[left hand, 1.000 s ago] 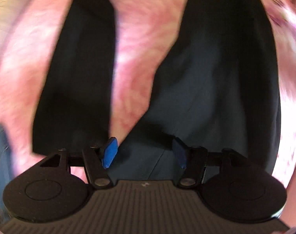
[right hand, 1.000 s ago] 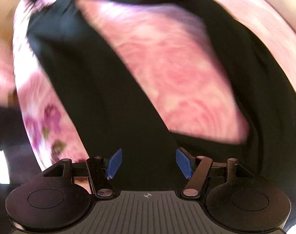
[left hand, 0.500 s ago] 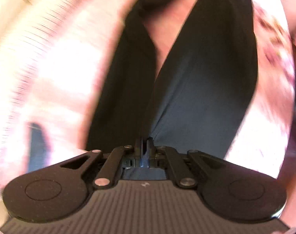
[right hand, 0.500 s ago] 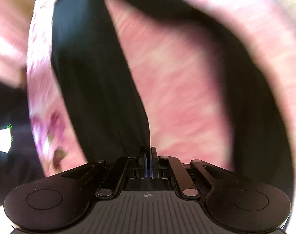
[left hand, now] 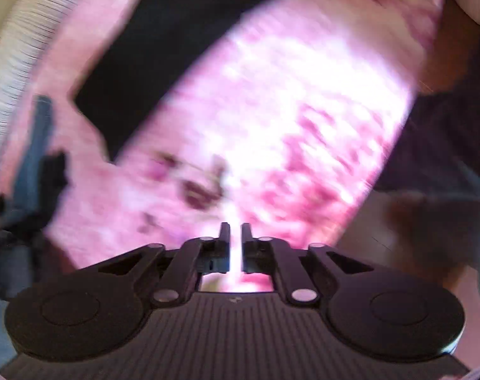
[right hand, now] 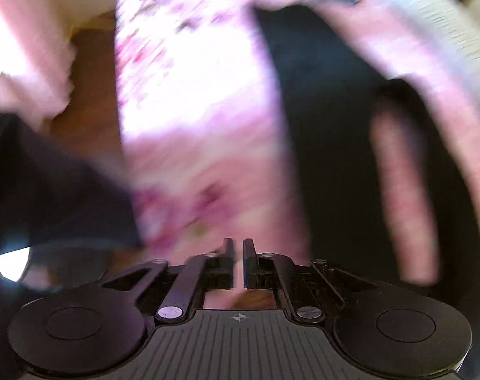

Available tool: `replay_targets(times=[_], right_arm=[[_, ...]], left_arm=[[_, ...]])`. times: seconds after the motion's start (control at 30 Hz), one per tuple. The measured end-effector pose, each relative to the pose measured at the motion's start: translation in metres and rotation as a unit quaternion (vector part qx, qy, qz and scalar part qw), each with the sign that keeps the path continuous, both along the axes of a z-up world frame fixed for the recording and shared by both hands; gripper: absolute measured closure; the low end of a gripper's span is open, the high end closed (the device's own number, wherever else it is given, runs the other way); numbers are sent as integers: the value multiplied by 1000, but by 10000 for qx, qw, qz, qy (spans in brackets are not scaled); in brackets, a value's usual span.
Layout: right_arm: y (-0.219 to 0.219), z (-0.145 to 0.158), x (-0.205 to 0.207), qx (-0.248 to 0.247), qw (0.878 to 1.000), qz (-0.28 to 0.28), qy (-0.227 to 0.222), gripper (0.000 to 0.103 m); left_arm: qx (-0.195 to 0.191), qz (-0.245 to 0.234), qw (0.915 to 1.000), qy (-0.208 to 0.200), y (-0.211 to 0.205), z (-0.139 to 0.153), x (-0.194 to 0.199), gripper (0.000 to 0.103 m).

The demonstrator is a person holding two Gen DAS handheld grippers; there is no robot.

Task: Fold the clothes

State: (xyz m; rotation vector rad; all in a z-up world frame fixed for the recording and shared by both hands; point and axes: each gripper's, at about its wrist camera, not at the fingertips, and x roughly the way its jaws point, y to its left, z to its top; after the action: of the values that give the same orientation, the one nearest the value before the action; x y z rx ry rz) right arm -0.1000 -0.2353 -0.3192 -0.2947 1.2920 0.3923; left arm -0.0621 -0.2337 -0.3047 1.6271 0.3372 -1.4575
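Observation:
Both views are blurred by motion. A dark garment lies on a pink floral sheet; it shows in the left wrist view [left hand: 164, 47] at the upper left and in the right wrist view [right hand: 331, 145] at the right. My left gripper [left hand: 235, 237] has its jaws nearly together with a thin gap, and nothing shows between them; it is over the pink sheet [left hand: 271, 120]. My right gripper [right hand: 238, 253] stands the same way, a thin gap and no cloth seen in it, over the sheet [right hand: 192, 95] left of the garment.
A blue object [left hand: 34, 158] lies at the left on the sheet. A pale striped surface [left hand: 15, 50] runs along the far left edge. The person's dark clothing [right hand: 43, 190] fills the left of the right wrist view, and brown floor [left hand: 414, 228] shows at the right.
Both grippers were shut on the dark garment half a second ago. Now the garment is out of both jaws and lies off to the side. Both cameras have swung over the pink sheet.

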Motion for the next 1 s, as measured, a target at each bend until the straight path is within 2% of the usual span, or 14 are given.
replay_targets(times=[0.07, 0.1, 0.13, 0.2, 0.33, 0.47, 0.57, 0.6, 0.63, 0.67, 0.87, 0.93, 1.0], right_arm=[[13, -8, -11, 3, 9998, 3, 182, 88], [15, -10, -16, 63, 9997, -69, 246, 74], [16, -11, -20, 118, 9993, -158, 306, 57], [8, -11, -23, 146, 9977, -549, 365, 47], [-18, -13, -14, -202, 9940, -975, 449, 46], [-41, -18, 3, -561, 9885, -1334, 433, 46], [-55, -26, 17, -848, 9853, -1422, 429, 46], [-59, -30, 21, -949, 9842, -1433, 430, 46], [-63, -35, 25, -1054, 9832, -1425, 433, 46], [-63, -41, 30, -1181, 9835, -1294, 442, 46], [-63, -68, 39, -1942, 9796, -233, 463, 46], [-70, -67, 39, -1881, 9801, -349, 528, 46], [-71, -64, 34, -1743, 9819, -444, 599, 46]], left_arm=[[211, 97, 9997, -61, 16, -20, -6, 74], [316, 145, 9994, -92, 25, -30, -9, 63], [410, 187, 9989, -127, 32, -40, -12, 61], [121, 35, 9993, -342, 13, -51, -3, 58], [-386, -396, 9961, -693, -43, -68, 24, 57], [-510, -1165, 9870, -982, -84, -99, 42, 57], [-535, -1232, 9861, -973, -89, -89, 52, 55], [-544, -1255, 9858, -969, -91, -86, 56, 59], [-553, -1278, 9855, -966, -92, -83, 59, 88], [-561, -1300, 9852, -963, -94, -80, 63, 101], [-616, -1421, 9834, -943, -104, -61, 83, 103], [-692, -989, 9890, -860, -87, -33, 86, 103], [-453, -769, 9935, -700, -57, -15, 80, 103]])
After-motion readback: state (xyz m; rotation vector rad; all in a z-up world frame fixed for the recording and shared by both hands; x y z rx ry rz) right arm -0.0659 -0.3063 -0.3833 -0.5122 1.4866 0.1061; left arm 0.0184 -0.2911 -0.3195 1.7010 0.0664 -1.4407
